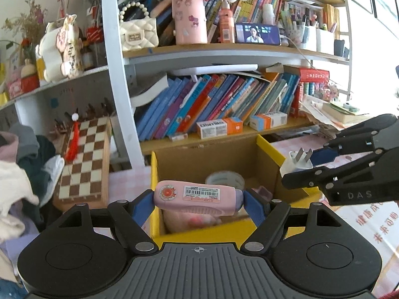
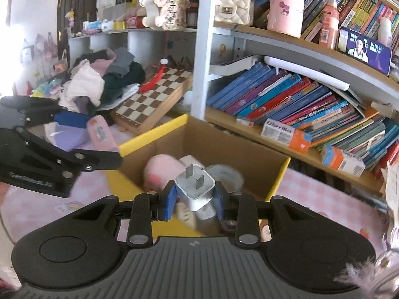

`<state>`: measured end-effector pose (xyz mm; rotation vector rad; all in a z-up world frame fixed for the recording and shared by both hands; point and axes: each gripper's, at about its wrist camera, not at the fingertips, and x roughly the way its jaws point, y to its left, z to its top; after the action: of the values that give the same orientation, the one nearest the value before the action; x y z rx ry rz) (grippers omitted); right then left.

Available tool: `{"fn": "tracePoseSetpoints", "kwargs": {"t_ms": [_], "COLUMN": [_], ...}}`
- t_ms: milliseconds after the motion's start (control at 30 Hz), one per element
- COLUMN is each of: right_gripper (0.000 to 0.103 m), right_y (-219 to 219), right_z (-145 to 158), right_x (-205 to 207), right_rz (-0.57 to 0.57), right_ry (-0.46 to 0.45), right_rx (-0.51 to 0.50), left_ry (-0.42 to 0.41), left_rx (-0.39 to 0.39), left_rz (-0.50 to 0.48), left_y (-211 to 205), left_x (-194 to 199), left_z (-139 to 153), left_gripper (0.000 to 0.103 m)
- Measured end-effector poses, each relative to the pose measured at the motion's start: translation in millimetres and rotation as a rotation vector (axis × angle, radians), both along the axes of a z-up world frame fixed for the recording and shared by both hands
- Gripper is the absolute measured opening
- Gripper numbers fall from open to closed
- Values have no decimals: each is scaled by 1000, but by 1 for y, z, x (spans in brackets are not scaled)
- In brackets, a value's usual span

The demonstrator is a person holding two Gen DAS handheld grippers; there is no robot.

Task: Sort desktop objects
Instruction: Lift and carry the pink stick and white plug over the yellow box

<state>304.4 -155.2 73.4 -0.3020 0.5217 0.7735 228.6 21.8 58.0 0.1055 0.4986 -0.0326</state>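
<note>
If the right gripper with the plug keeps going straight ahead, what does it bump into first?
Probably the stuff inside the box. The right gripper, shut on the charger, points over the near rim into the open box, where a tape roll and pink pouch lie. Depth is hard to judge.

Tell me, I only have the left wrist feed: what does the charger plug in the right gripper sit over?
Observer: The white charger plug hangs over the open cardboard box, prongs pointing away from the camera.
Operator: How is it gripped?
Observer: The right gripper clamps it by two opposite sides with its blue pads.
Operator: What's beneath it in the box?
Observer: A pink plush item lies there beside a tape roll.
Operator: And my pink case?
Observer: From the right wrist view, the pink case in the left gripper is over the box's left yellow rim, not its middle.
</note>
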Motion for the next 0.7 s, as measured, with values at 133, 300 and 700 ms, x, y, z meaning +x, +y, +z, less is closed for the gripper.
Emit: {"fn": "tracePoseSetpoints", "kwargs": {"t_ms": [133, 300, 700], "right_gripper": [30, 30, 30], "right_y": [4, 15, 50], "right_z": [2, 2, -39], "right_x": [22, 48, 116], "right_rz": [0, 20, 72], "right_ry": [-21, -53, 49], "right_rx": [-22, -53, -231], "left_ry": [1, 19, 205], "left_rx": [8, 27, 42], "left_rz": [-1, -7, 2], "left_y": [2, -1, 3], "left_x": [16, 36, 93], "left_z": [0, -5, -41], "left_gripper": [78, 78, 78]}}
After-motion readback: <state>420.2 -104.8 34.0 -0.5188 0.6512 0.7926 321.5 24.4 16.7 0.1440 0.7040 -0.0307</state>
